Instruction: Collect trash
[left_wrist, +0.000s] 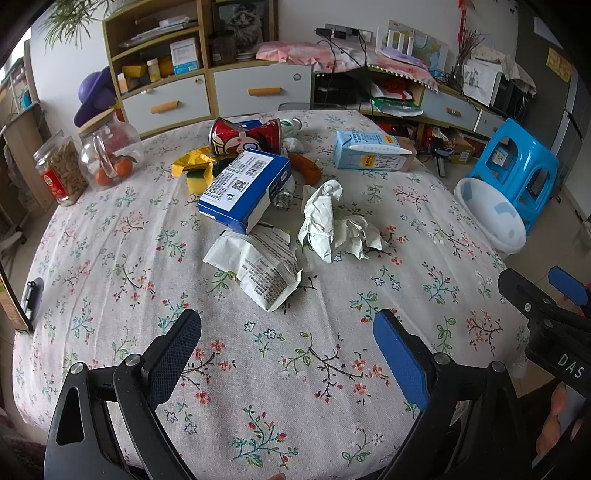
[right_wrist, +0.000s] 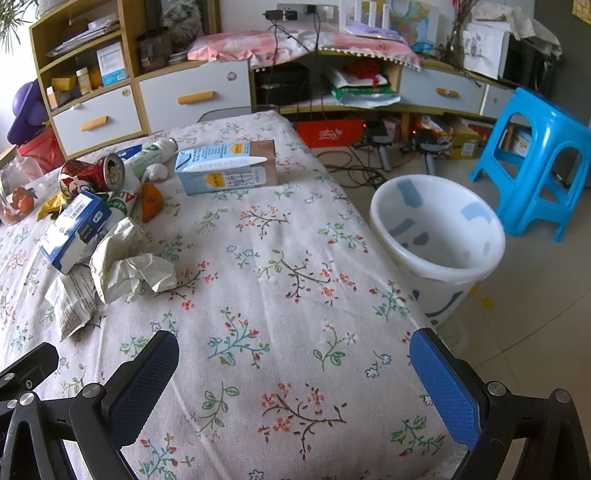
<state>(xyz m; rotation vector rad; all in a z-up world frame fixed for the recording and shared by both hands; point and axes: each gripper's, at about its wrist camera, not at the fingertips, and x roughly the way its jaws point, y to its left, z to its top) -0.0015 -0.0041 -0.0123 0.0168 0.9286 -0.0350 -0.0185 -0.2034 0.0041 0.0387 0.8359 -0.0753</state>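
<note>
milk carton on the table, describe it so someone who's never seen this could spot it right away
On the floral tablecloth, look past the trash pile toward the far edge. The milk carton lies on its side, apart from the heap. It is the only pale blue box with a brown end; the other box is dark blue and white.

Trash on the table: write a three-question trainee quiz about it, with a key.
1. True or false: the white bin stands on the floor beside the table, not on it.
2. Which item lies nearest the left gripper? A) light blue milk carton B) torn white wrapper C) crushed red can
3. Fill in: both grippers, including the right gripper, are ____ and hold nothing.

Key: 1 true; 2 B; 3 open
</note>
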